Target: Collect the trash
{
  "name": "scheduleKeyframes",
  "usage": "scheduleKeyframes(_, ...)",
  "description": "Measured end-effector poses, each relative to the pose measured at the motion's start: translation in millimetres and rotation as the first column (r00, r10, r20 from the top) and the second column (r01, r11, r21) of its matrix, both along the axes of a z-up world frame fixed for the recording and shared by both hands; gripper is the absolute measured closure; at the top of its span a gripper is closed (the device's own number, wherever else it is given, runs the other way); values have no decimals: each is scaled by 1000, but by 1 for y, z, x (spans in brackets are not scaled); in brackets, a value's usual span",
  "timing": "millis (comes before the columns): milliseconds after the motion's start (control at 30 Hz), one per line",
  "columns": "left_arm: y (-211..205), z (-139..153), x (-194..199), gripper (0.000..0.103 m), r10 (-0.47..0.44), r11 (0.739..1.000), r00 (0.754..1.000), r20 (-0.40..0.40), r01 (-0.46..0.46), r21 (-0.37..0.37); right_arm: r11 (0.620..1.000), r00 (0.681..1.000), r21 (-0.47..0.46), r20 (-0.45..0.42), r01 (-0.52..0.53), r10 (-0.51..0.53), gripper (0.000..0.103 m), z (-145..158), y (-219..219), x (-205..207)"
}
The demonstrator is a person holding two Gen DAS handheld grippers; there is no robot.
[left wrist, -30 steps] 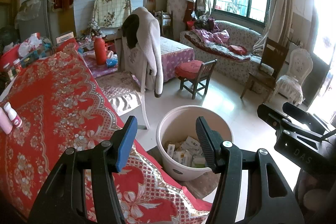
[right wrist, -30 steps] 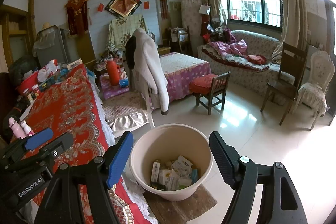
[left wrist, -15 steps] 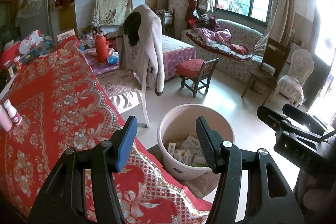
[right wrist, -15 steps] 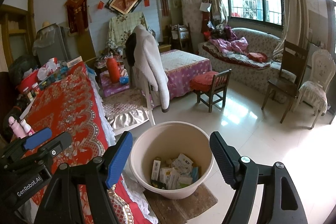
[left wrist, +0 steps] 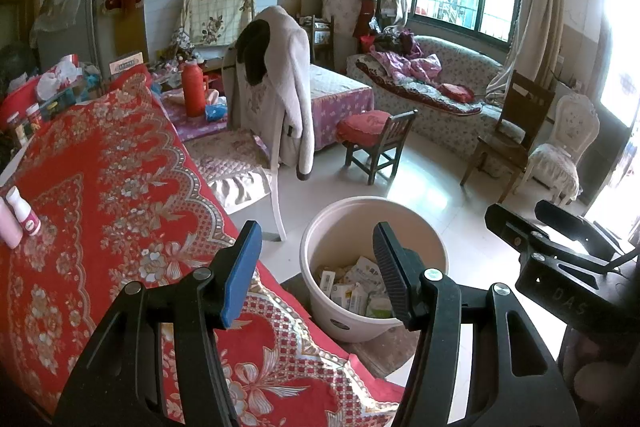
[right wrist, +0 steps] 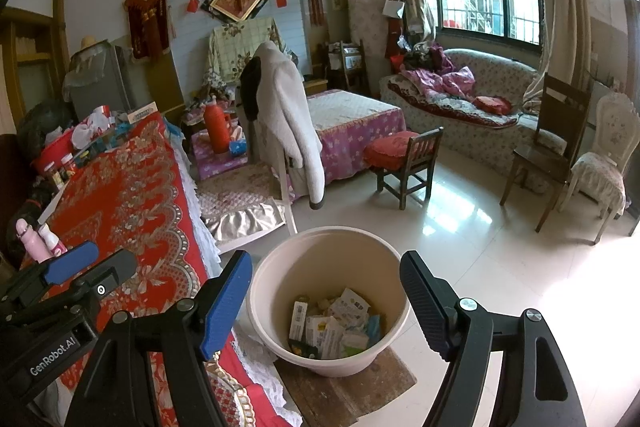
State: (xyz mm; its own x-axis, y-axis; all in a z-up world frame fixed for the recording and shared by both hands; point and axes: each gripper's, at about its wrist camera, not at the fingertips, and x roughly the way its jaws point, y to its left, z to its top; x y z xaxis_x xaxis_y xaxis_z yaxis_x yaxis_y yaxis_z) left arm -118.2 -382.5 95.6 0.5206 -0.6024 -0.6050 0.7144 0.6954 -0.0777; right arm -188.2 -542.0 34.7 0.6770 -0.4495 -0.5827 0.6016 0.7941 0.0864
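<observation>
Left gripper (left wrist: pixel 316 271): jaws wide apart, nothing between the pads. Right gripper (right wrist: pixel 326 301): jaws wide apart, nothing held. In both views the gripper bodies run off the lower edge of the frame.

Trash bucket (right wrist: pixel 320 247): cream, round, lower centre of the right wrist view, standing on a worn wooden board (right wrist: pixel 344 391) on the floor. Trash (right wrist: pixel 336 323) lies at its bottom: small cartons and wrappers, print too small to read. In the left wrist view the right-hand pad covers part of the trash and the near rim of the bucket (left wrist: pixel 340 219).

Counter (left wrist: pixel 100 187): left side of the frame, covered by a red patterned cloth; its lower corner hangs just beside the bucket. Two small pink-and-white bottles (left wrist: pixel 18 217) stand at the left edge, one cut off by the frame. Boxes and bags at the counter's far end, upper left, are hard to tell apart.

White chair (right wrist: pixel 286 131) with a pale coat over its back stands behind the bucket. Small wooden chair (right wrist: pixel 408 155) with a red cushion stands on the tiled floor, centre right
</observation>
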Motion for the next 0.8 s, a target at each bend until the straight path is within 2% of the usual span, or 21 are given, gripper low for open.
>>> scheduleKeyframes(800, -8, -8, -9, 46, -13, 1000, 1000, -13, 14, 9, 1000, 1000, 12, -12, 2, -2, 28, -4, -8, 2)
